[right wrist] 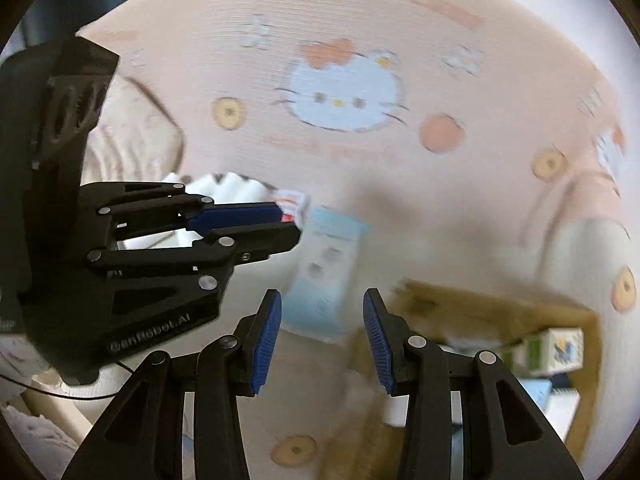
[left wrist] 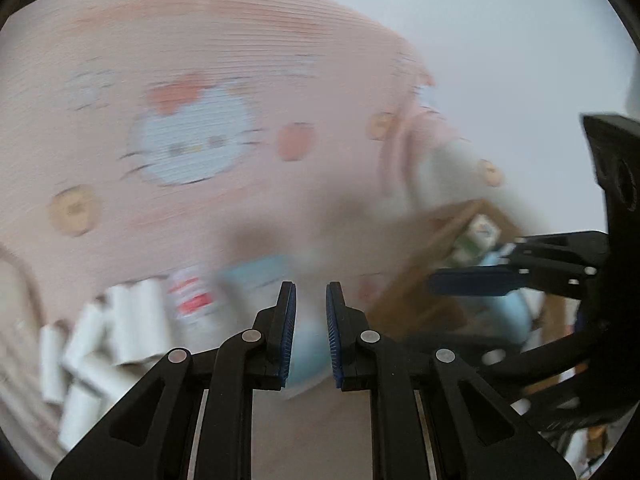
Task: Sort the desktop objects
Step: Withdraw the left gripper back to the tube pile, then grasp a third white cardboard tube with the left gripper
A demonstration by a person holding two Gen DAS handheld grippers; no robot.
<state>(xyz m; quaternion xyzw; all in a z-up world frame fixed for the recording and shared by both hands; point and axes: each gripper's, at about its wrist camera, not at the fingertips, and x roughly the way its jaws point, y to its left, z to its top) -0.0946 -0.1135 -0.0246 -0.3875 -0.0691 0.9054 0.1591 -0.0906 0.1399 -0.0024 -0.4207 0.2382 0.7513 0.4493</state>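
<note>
A pink mat (right wrist: 460, 208) with a ribbed weave covers the worktop, printed with a white cat face (right wrist: 344, 96) wearing a red bow, round yellow biscuits and orange fruit shapes. Both views are blurred.

Taking the cat face as landmark: below it and slightly left lies a flat pale-blue box (right wrist: 326, 272), rectangular, card-like, with small grey marks on its top. Left of the box sits a small packet (right wrist: 294, 206) striped red and white, and further left a cluster of white cylinders (left wrist: 100, 344), smooth and matte, heaped at mixed angles beside a beige quilted cloth (right wrist: 132, 132). Below and right of the cat face stands a brown wooden tray (right wrist: 500, 308) with straight raised walls; inside it are small white cubes (right wrist: 560, 350) with green and blue printing, and something pale blue and rounded (left wrist: 508, 316).

The left gripper (left wrist: 311, 332) is black plastic with blue ridged pads on its fingers (left wrist: 290, 332). The fingers stand narrowly apart; a pale-blue blurred shape shows in the gap, and I cannot tell whether they touch it. The right gripper (right wrist: 322, 344), of the same build, has its fingers (right wrist: 266, 344) wide apart and empty, hovering over the mat between the box and the tray.
</note>
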